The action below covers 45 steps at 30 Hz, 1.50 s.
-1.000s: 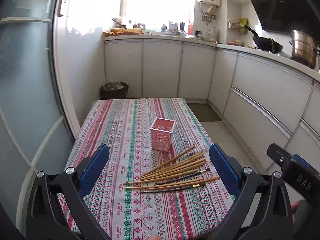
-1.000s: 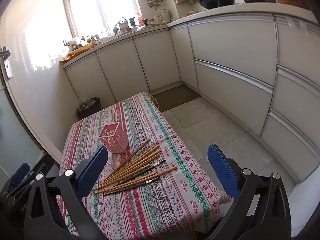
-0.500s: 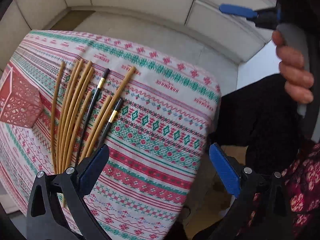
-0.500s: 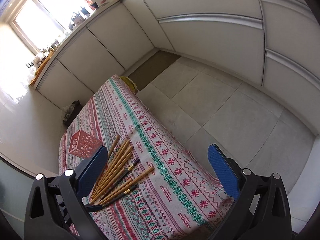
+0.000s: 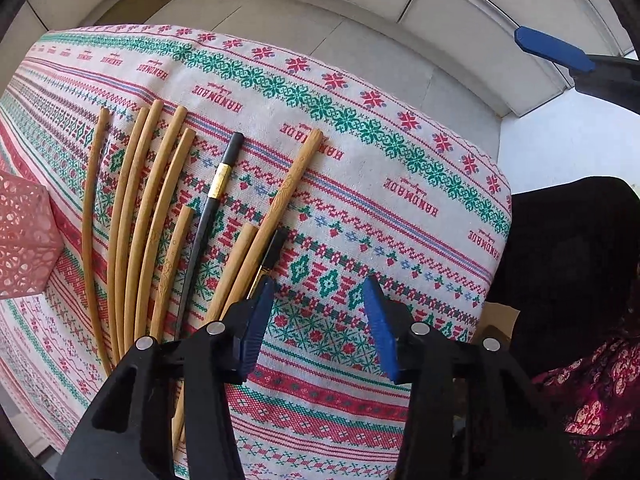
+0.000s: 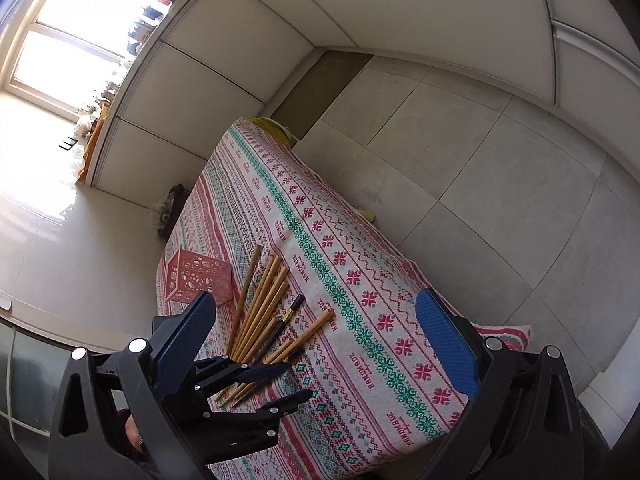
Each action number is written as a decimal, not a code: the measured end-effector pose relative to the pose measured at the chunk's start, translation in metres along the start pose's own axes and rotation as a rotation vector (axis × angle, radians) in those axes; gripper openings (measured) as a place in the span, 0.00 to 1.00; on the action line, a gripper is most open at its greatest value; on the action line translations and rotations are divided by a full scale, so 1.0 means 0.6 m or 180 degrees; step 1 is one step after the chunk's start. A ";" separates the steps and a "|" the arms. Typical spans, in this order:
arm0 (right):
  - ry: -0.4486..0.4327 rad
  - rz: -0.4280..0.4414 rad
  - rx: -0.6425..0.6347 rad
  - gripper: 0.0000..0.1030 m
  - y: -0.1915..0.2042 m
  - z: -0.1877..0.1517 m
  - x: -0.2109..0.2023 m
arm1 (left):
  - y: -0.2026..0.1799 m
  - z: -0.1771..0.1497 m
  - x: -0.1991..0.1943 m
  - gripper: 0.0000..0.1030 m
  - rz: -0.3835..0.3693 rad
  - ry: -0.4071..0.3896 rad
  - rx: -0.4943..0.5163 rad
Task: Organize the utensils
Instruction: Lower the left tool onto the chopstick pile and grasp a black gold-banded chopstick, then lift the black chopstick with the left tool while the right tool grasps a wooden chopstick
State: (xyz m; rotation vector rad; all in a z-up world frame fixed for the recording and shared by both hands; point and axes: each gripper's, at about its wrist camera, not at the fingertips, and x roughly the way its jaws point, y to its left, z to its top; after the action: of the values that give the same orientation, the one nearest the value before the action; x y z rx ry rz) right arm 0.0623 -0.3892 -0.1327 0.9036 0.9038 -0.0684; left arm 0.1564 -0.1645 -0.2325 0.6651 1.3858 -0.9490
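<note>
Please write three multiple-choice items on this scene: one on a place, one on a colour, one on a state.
1. Where does the pink holder stand?
A on the floor
B on the tablecloth, by the chopsticks
C on the counter

2. What colour are the gripper pads?
A blue
B red
C yellow

3. How is the left gripper?
A open above bare cloth
B shut on a chopstick
C inside the holder

Answers: 1 B, it sits on the cloth by the chopsticks. 2 A, both views show blue. 3 A, its jaws, just closing, hold nothing.

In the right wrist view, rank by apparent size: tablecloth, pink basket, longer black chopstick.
1. tablecloth
2. pink basket
3. longer black chopstick, though it is a thin sliver and partly hidden by the wooden ones.
</note>
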 end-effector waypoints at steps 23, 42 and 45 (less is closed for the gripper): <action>0.0230 -0.0011 0.0084 0.94 -0.003 -0.004 0.033 | 0.026 0.048 -0.004 0.39 0.0345 0.0364 0.0387; 0.1406 -0.0455 0.0589 0.47 0.033 -0.056 0.221 | 0.076 -0.133 -0.171 0.05 0.0118 -0.1604 -0.1380; 0.1322 -0.0697 0.0660 0.46 0.060 -0.050 0.249 | 0.084 -0.170 -0.231 0.05 0.0086 -0.2050 -0.1448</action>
State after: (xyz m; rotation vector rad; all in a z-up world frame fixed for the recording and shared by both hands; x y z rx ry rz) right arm 0.1532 -0.2995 -0.2232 1.0274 1.4014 -0.1695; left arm 0.1571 -0.0302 -0.1137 0.0174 0.9540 -0.7000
